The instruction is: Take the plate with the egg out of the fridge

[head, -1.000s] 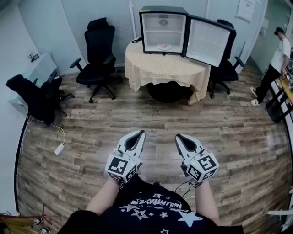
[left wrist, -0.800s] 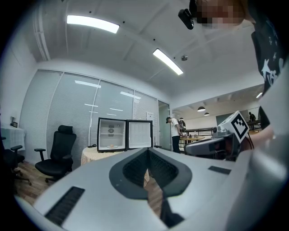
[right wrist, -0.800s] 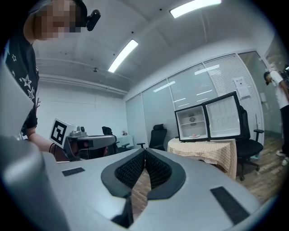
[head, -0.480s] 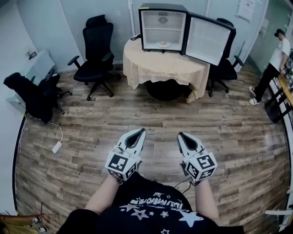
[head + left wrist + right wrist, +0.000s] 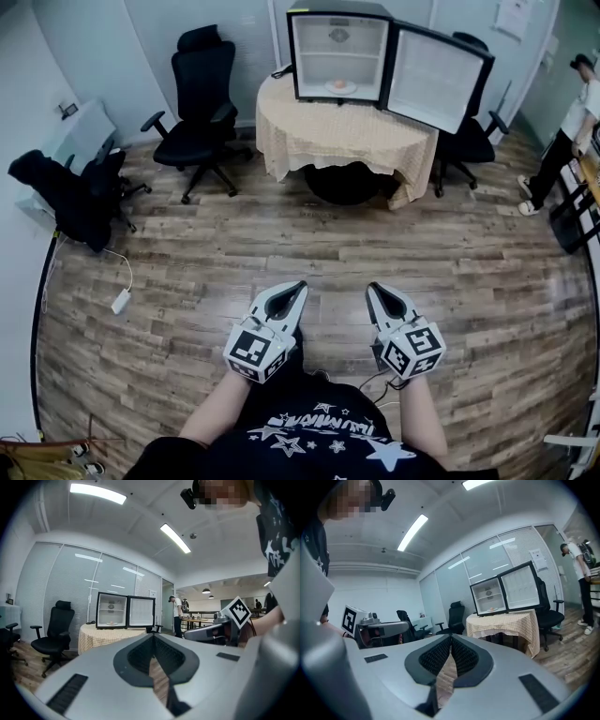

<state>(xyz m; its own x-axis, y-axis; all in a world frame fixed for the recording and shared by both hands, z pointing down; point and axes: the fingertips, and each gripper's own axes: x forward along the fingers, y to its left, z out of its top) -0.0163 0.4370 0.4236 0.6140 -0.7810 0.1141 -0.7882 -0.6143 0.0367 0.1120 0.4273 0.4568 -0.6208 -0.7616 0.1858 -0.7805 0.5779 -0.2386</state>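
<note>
The plate (image 5: 347,89) with the egg (image 5: 339,84) on it sits on the lower shelf of the small fridge (image 5: 293,56), whose door (image 5: 429,77) stands swung wide to the right. The fridge stands on a round counter (image 5: 342,139) draped in a checked cloth, at the far side of the room. An open stretch of wooden floor (image 5: 281,248) lies between the counter and the person, so the step in hand looks to be the approach; no handling of the plate has begun. To do it well, the person would likely walk straight at the open front, keep clear of the door's edge, and part one claw before reaching the shelf, so it can take the plate's rim level without tipping the egg. The left claw (image 5: 298,289) and the right claw (image 5: 375,291) are held low in front of the body, side by side, pointing toward the fridge and close to level. Both have their jaws pressed together with nothing between them.
</note>
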